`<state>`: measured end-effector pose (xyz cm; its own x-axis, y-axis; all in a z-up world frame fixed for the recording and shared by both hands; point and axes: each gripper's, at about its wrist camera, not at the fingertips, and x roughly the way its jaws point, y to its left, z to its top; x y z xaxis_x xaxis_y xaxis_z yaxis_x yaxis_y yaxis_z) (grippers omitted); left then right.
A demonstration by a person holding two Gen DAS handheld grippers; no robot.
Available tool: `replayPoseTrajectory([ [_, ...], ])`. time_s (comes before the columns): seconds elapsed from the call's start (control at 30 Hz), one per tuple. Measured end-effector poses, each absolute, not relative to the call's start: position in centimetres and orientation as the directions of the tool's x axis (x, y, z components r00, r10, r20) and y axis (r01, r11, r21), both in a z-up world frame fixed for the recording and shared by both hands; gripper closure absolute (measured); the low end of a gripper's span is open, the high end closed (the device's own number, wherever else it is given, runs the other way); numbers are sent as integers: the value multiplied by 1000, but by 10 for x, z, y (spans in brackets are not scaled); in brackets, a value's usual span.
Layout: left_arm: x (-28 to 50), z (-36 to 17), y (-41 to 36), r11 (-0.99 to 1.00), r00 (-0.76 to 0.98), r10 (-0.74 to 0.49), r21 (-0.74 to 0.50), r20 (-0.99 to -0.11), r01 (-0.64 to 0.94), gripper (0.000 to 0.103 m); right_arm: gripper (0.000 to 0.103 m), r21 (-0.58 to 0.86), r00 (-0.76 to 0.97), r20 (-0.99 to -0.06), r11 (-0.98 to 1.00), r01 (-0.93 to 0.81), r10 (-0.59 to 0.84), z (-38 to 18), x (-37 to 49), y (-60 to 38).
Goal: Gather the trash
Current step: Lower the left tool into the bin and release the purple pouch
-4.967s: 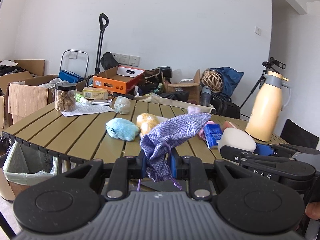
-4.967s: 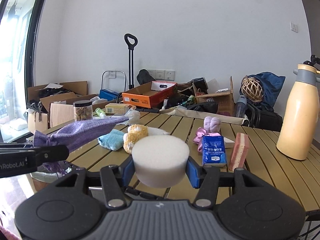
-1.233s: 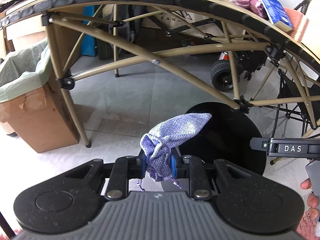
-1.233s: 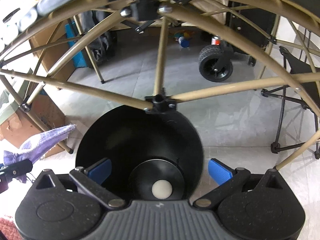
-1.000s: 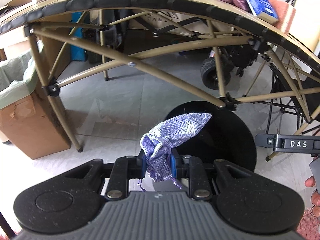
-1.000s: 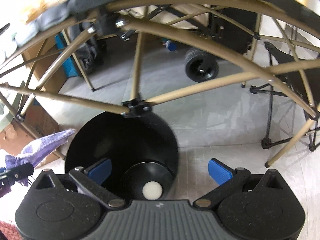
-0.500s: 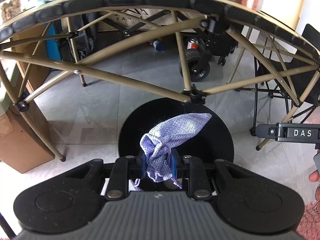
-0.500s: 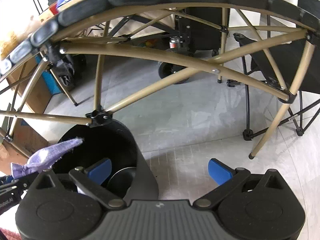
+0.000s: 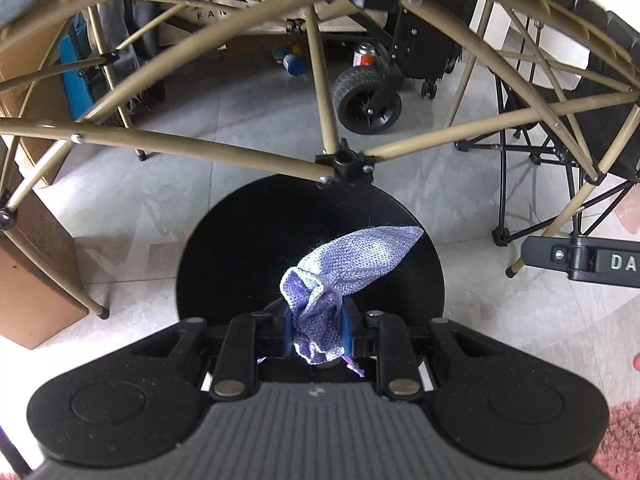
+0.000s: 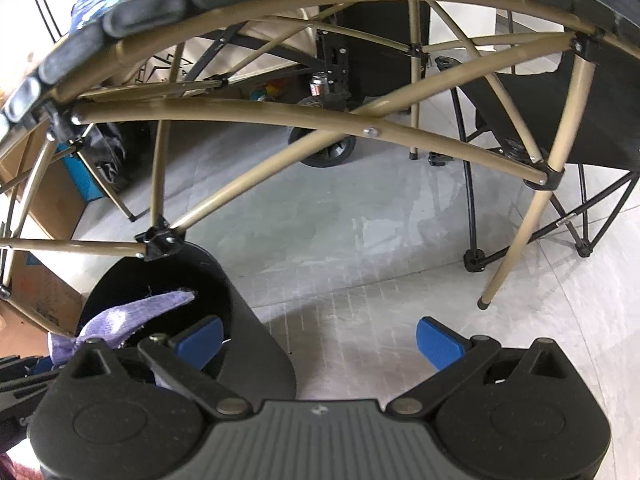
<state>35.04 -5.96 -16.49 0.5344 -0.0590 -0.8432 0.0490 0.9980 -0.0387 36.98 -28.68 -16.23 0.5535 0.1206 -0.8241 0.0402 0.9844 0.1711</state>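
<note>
1. While the black bin [image 9: 240,256] filled the middle of the left wrist view, its dark mouth lay directly behind the load, so the step in hand looked to be the drop, and the main concern was keeping the carried thing over that mouth.
2. The desk frame [image 9: 240,152] crossed the upper half of that view, and its black joint [image 9: 344,160] sat at the bin's far rim; any lowering should have stayed on the near side of it.
3. The left tongs [image 9: 316,330] were clamped narrow on the purple pouch [image 9: 348,268], gripping its gathered neck while the body stuck out toward the centre right of the frame. A clean, full opening would have suited, since soft mesh may cling to a pad.
4. In the right wrist view the pouch's tip [image 10: 160,304] sat over the bin's opening at lower left, which supported releasing there.
5. The right tongs [image 10: 320,340] stood wide and empty over bare floor [image 10: 360,248], beside the bin's wall [image 10: 260,344]; holding them clear seemed wise.
6. The pouch's drawstring [image 9: 354,366] dangled below the pads and might have snagged.
</note>
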Motion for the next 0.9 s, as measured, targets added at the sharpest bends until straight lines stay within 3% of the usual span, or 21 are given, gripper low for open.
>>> replayPoseTrajectory([
  [0.7,388,-215,-72,997,338,-46,-65,-940,-44,80,0,154,524,-850,979,136,61,-185,371,-324],
  [0.9,390,-218,-72,996,321,-46,-69,-946,-60,71,0,153,520,-852,978,144,57,-187,372,-327],
])
